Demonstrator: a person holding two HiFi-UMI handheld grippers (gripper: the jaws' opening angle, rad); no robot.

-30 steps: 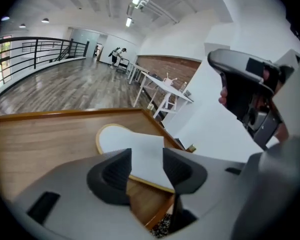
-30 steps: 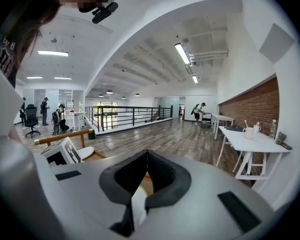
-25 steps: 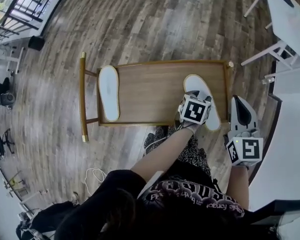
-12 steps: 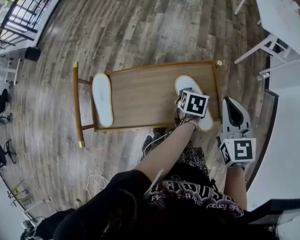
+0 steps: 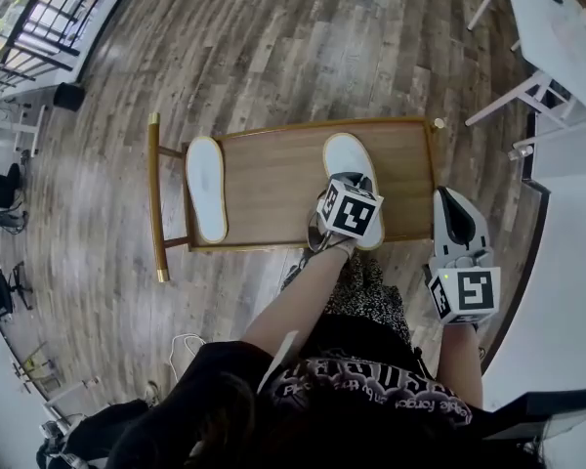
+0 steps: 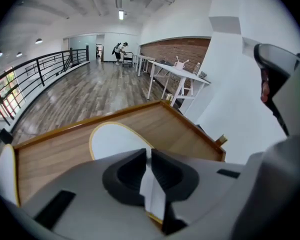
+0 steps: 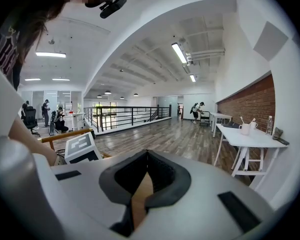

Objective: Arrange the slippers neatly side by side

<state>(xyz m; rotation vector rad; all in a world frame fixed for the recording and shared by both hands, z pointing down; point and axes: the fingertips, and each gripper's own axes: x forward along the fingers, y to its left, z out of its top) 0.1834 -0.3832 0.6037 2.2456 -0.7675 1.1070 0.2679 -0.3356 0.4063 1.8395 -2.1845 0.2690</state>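
Two white slippers with yellow rims lie sole-up on a low wooden table (image 5: 273, 174). One slipper (image 5: 206, 189) rests at the table's left end and shows at the left edge of the left gripper view (image 6: 5, 174). The other slipper (image 5: 346, 157) lies right of the middle, with its near end under my left gripper (image 5: 349, 188). That gripper's jaws have just been closing, and they now pinch this slipper's (image 6: 115, 141) near edge (image 6: 148, 156). My right gripper (image 5: 453, 203) hangs over the floor beside the table's right end, shut and empty (image 7: 146, 156).
White tables (image 5: 557, 27) stand at the upper right and a white wall (image 5: 566, 262) runs close on the right. A black railing (image 5: 49, 18) lines the upper left. A white cable (image 5: 186, 345) lies on the floor near my legs.
The left gripper has slid left along the table's near edge, and the right-hand slipper has come with it toward the middle. The right gripper has stayed put.
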